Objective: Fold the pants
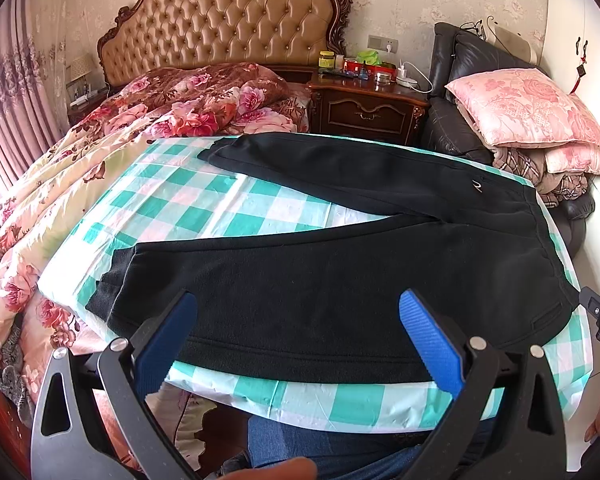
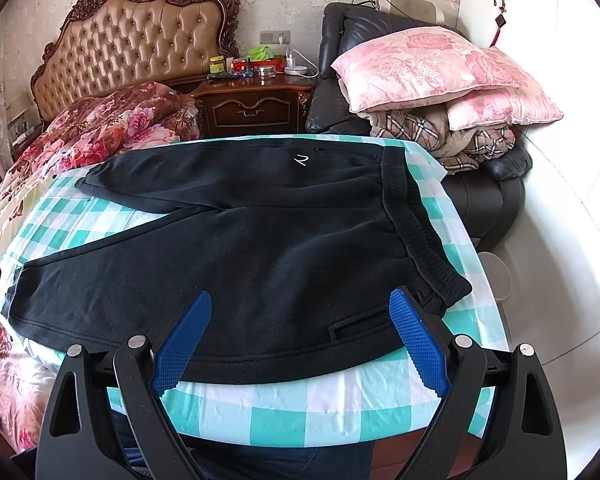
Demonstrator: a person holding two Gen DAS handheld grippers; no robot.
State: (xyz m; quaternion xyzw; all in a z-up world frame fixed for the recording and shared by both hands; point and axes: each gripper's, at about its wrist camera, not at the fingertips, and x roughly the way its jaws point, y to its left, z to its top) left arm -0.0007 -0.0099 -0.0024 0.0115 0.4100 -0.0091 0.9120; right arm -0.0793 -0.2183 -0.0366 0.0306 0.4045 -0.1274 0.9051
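— While both tools hover at the near edge, how do the jaws stand?

— Spread wide, the pair of them. The left gripper (image 1: 298, 320) has its blue pads (image 1: 168, 344) parted above the lower leg of the black pants (image 1: 320, 280), nothing between them. The right gripper (image 2: 302, 320) is the same, released and empty, poised over the hip end near the waistband (image 2: 416, 236).

— And the pants themselves?

— Laid flat on the green-and-white checked cloth (image 1: 228, 208), unfolded. From the left wrist view the waistband sits at three o'clock and the two legs run toward nine o'clock, splayed apart with a wedge of cloth showing between them. The nearer leg ends in a cuff (image 1: 108, 284) at about eight o'clock. The farther leg carries a small white logo (image 2: 300, 160).

— What lies beyond?

— At ten o'clock, a floral quilt (image 1: 172, 100) bunched on the bed, under a tufted headboard (image 1: 220, 20). At twelve o'clock, a dark wooden nightstand (image 1: 368, 108) crowded with jars and small things. At two o'clock, a black leather chair (image 2: 496, 188) piled with pink pillows (image 2: 424, 64) and a plaid blanket (image 2: 428, 128).
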